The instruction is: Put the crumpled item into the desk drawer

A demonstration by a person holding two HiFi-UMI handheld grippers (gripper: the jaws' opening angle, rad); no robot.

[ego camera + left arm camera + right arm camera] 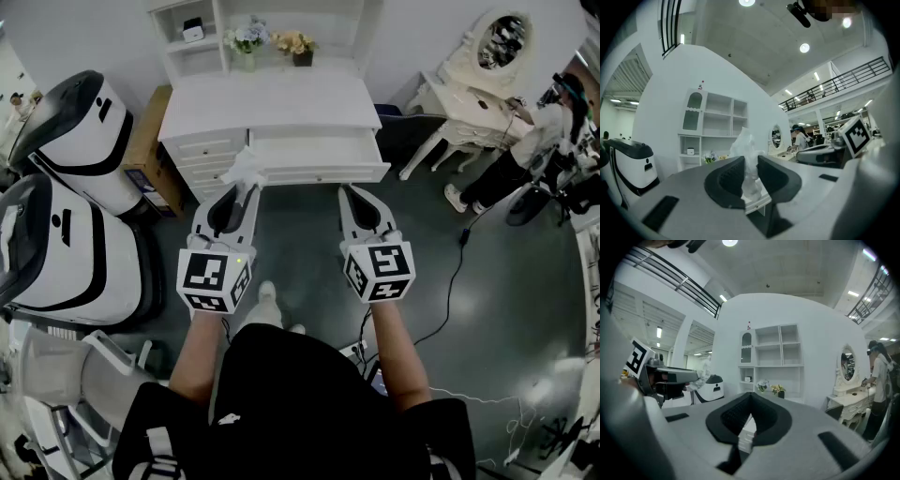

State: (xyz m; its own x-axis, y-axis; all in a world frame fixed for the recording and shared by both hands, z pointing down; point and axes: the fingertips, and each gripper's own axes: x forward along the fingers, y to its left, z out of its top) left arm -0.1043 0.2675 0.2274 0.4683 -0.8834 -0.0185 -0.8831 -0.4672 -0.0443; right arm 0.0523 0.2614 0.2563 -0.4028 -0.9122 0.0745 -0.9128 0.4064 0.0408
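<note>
Pinching the crumpled paper (246, 167) in the left hand-held gripper (246, 184), raised by the left front corner of the open drawer (323, 173), apparently to carry it over the rim. Holding the right hand-held gripper (352, 192) closed, empty, alongside, out of the way.

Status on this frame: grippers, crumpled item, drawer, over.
Left gripper shut on crumpled paper, not yet in the open drawer. Right gripper shut, empty. Nothing seen in the way.

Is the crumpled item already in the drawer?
No, the crumpled item is clamped in the left gripper, not lying in the open drawer.
</note>
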